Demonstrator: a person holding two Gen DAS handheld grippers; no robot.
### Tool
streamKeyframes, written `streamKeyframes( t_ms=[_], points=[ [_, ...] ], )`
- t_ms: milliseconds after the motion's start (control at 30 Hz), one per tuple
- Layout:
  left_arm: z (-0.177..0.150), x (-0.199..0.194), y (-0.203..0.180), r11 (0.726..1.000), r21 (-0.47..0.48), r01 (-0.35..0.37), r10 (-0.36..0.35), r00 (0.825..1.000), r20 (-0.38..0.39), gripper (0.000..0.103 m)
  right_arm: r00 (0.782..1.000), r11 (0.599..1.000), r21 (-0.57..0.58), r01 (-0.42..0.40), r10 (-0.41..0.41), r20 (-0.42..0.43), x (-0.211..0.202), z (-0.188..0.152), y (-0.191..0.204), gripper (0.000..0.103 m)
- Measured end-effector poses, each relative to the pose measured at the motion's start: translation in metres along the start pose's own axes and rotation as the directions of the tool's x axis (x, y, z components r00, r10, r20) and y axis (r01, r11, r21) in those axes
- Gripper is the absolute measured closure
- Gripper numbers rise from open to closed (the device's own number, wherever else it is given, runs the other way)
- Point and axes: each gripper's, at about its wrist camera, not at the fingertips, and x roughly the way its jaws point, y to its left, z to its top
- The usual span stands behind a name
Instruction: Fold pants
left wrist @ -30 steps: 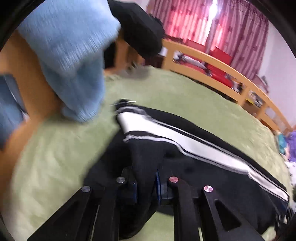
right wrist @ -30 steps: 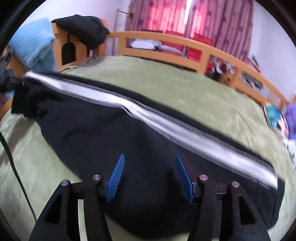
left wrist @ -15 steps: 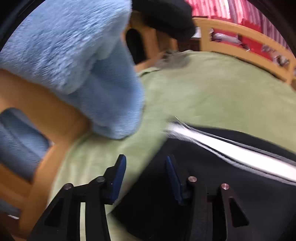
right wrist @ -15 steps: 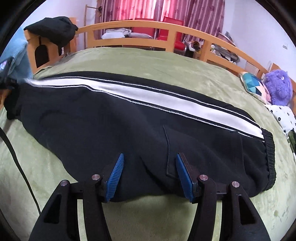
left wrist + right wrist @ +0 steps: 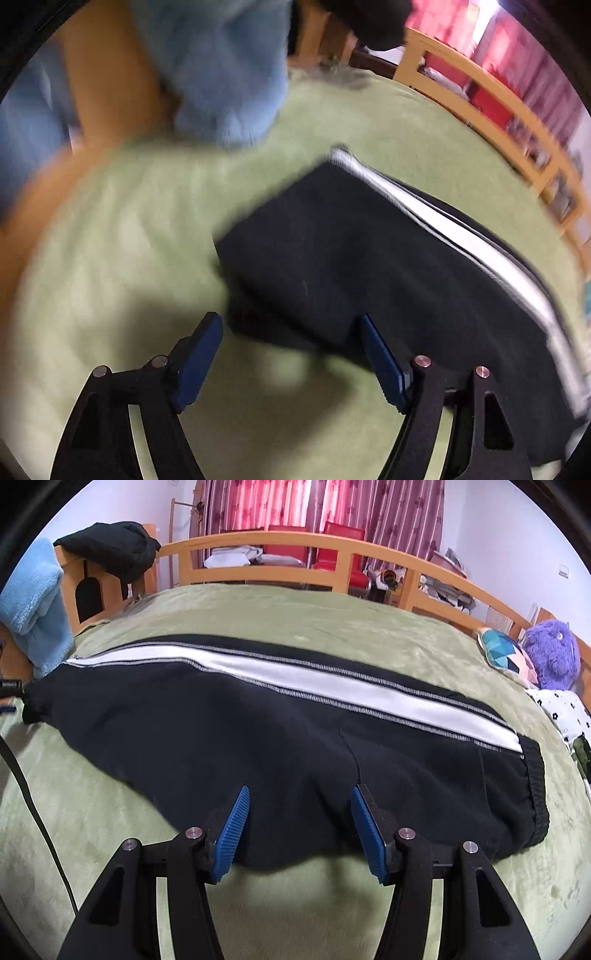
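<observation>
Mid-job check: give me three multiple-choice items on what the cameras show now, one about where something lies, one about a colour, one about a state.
1. Where does the purple plush toy sit?
A. At the far right of the bed, beside the patterned cushion
B. On top of the pants
C. Draped over the wooden rail

2. What colour is the broad stripe along the black pants?
A. Red
B. White
C. Yellow

3. How do the pants lie?
A. Hanging off the rail
B. Rolled into a ball
C. Flat on the green bedspread, legs stacked

Answers: 1 A, the toy sits at the right edge next to the cushion. 2 B, a white band runs the length of the leg. 3 C, they lie spread lengthwise with one stripe on top.
</observation>
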Motion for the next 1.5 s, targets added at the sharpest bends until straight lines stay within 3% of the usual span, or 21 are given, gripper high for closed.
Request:
streamKeyframes(
  t_ms=[100,267,367,467,533,600,667,767,800,867,933,967,1000,1033,1100,1167,1200,1267,1333,1433,1500],
  points=[
    [-0.007,0.016,0.008,0.986,-0.094,0.141,-0.141,0.99,0.008,0.027,1.0,1.0,0.012,0.007,-0.007,-0.013,-0.002,-0.005,-0.001,0.047],
    [-0.005,0.041,-0.001,0.985,-0.147,0.086,-0.093,0.995,-0.039,0.018,0.999,0.999,0.028,0.03,-0.029,-0.025,-0.007,-0.009,-0.001,0.047],
    [-0.015,0.041,-0.004,0.973,-0.192,0.125,-0.139,0.988,-0.06,0.018,0.999,0.999,0.032,0.037,-0.037,-0.022,-0.011,-0.012,0.001,0.046],
    [-0.013,0.046,0.0,0.953,-0.265,0.147,-0.155,0.988,-0.01,0.018,0.999,0.998,0.05,0.029,-0.027,-0.024,-0.01,-0.016,0.003,0.046],
    [-0.007,0.046,0.012,0.916,-0.345,0.206,-0.194,0.979,0.068,0.038,0.999,0.998,0.052,0.025,-0.023,-0.036,-0.006,-0.016,0.005,0.046],
    [-0.001,0.046,0.021,0.907,-0.344,0.241,-0.223,0.97,0.092,0.088,0.999,0.999,0.045,0.03,-0.028,-0.037,-0.006,-0.015,0.008,0.046],
    [0.004,0.044,0.029,0.902,-0.328,0.28,-0.273,0.96,0.068,0.091,0.999,0.999,0.025,0.04,-0.039,-0.024,-0.01,-0.015,0.01,0.046],
    [0.01,0.015,0.043,0.844,-0.358,0.4,-0.393,0.914,0.097,0.092,0.999,0.999,0.01,0.053,-0.052,-0.013,-0.015,-0.013,0.009,0.046],
    [0.014,0.001,0.041,0.858,-0.324,0.399,-0.389,0.916,0.097,0.092,0.999,0.999,0.012,0.052,-0.052,-0.013,-0.016,-0.012,0.008,0.046],
    [0.012,-0.007,0.033,0.898,-0.276,0.343,-0.331,0.939,0.089,0.091,0.999,0.999,0.025,0.048,-0.048,-0.005,-0.02,-0.01,0.005,0.046],
    [0.004,0.009,0.025,0.952,-0.206,0.225,-0.223,0.974,0.036,0.084,0.999,0.998,0.032,0.045,-0.045,0.002,-0.022,-0.01,0.005,0.046],
    [-0.001,0.019,0.026,0.969,-0.188,0.16,-0.165,0.986,-0.007,0.074,0.999,0.998,0.035,0.047,-0.048,0.004,-0.022,-0.011,0.005,0.046],
    [-0.01,0.035,0.03,0.973,-0.207,0.102,-0.119,0.99,-0.073,0.074,0.999,0.998,0.039,0.047,-0.047,0.0,-0.021,-0.012,0.004,0.046],
    [-0.013,0.037,0.037,0.967,-0.23,0.109,-0.131,0.988,-0.082,0.072,0.999,0.998,0.043,0.042,-0.041,-0.007,-0.021,-0.013,0.003,0.046],
    [-0.02,0.026,0.039,0.972,-0.219,0.09,-0.097,0.995,-0.023,0.058,0.999,0.998,0.04,0.042,-0.042,-0.003,-0.022,-0.014,0.003,0.046],
    [-0.022,0.008,0.027,0.99,-0.136,-0.038,0.047,0.997,0.06,0.049,0.998,0.998,0.027,0.058,-0.058,0.007,-0.023,-0.013,0.003,0.046],
    [-0.024,-0.003,0.018,0.991,-0.09,-0.1,0.111,0.986,0.125,0.049,0.998,0.998,0.024,0.063,-0.064,0.015,-0.022,-0.012,0.001,0.046],
    [-0.024,-0.011,0.006,0.996,-0.053,-0.078,0.085,0.988,0.131,0.049,0.998,0.997,0.034,0.063,-0.063,-0.012,-0.016,-0.011,-0.005,0.046],
    [-0.028,-0.009,-0.009,0.998,-0.049,0.047,-0.043,0.996,0.08,0.047,0.995,0.995,0.038,0.097,-0.096,-0.04,-0.012,-0.015,-0.014,0.046],
    [-0.054,0.0,-0.046,0.994,0.016,0.108,-0.108,0.994,0.022,0.047,0.995,0.99,0.096,0.1,-0.097,-0.032,-0.022,-0.033,-0.04,0.046],
    [-0.078,0.012,-0.076,0.982,0.088,0.169,-0.165,0.985,-0.048,0.047,0.997,0.981,0.182,0.071,-0.063,-0.048,-0.024,-0.046,-0.064,0.038]
  ],
)
